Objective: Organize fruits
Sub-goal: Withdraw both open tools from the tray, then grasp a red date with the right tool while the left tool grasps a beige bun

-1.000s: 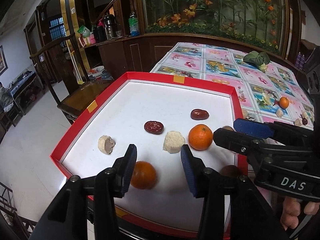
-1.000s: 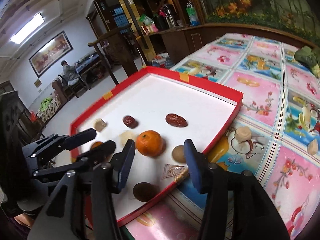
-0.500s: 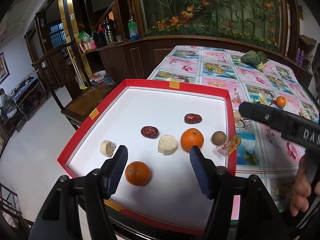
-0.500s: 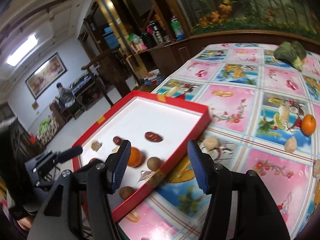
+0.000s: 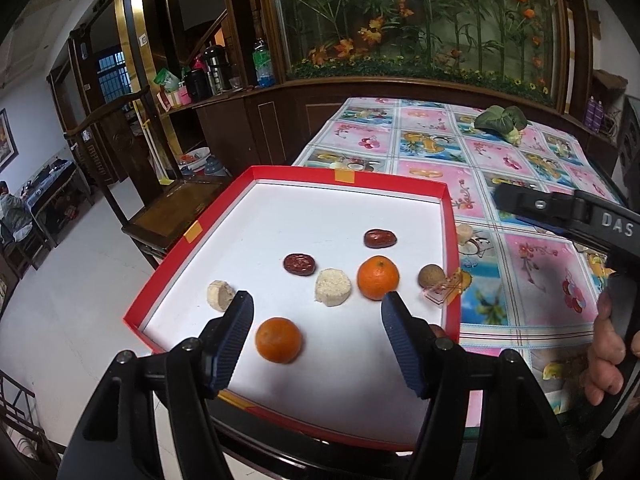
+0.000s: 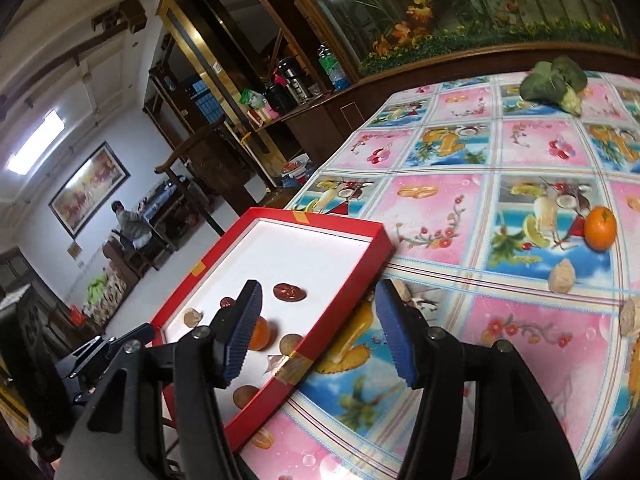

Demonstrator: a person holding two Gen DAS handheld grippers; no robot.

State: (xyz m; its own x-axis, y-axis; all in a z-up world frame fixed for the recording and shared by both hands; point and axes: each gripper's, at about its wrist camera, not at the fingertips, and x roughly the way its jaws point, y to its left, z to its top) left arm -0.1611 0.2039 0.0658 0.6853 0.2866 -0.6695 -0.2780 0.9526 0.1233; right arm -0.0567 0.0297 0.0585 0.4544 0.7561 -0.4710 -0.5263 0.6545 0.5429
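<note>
A red-rimmed white tray [image 5: 450, 216] holds two tangerines [image 5: 378, 277] [image 5: 278, 339], two red dates [image 5: 299, 264] [image 5: 379, 238], a pale cake [image 5: 333, 286], a beige piece [image 5: 220, 295] and a brown longan [image 5: 431, 275]. My left gripper [image 5: 318, 338] is open and empty above the tray's near part. My right gripper [image 6: 318, 330] is open and empty over the tray's right rim [image 6: 352, 292]. Another tangerine [image 6: 599, 227] and a walnut [image 6: 562, 277] lie loose on the tablecloth to the right.
A green leafy vegetable [image 6: 554, 82] lies at the table's far end. A wooden chair [image 5: 160, 200] stands left of the table. A dark cabinet with bottles [image 5: 224, 76] lines the back. A torn tape piece [image 5: 442, 290] sticks to the tray's right rim.
My right gripper has pulled back out of the tray and swung right over the tablecloth. My left gripper has drawn back and opened wider.
</note>
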